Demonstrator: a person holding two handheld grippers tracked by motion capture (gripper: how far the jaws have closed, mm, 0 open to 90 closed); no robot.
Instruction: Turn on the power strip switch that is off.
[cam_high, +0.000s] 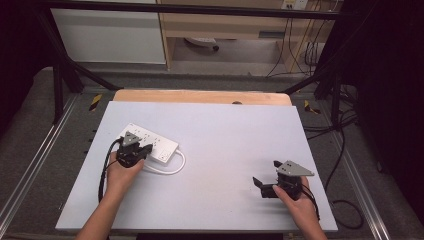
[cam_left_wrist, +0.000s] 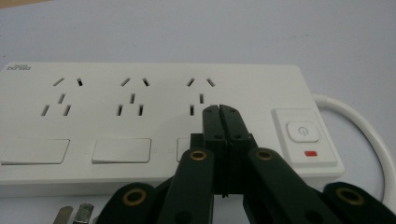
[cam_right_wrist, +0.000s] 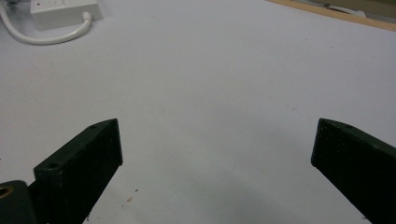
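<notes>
Power strip: closed jaws risk missing the switch

Power strip (cam_high: 149, 140) lies left of centre on the desk (cam_high: 225, 150). Left gripper (cam_left_wrist: 219, 108), jaws together, hovers over its near edge beside the power button (cam_left_wrist: 302, 131); a push could skid the strip. Right gripper (cam_right_wrist: 215, 140), jaws apart, idles near right, holding nothing

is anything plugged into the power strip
No. In the left gripper view, all three sockets on the power strip are bare. The shut left gripper sits over the third socket, holding nothing.
</notes>
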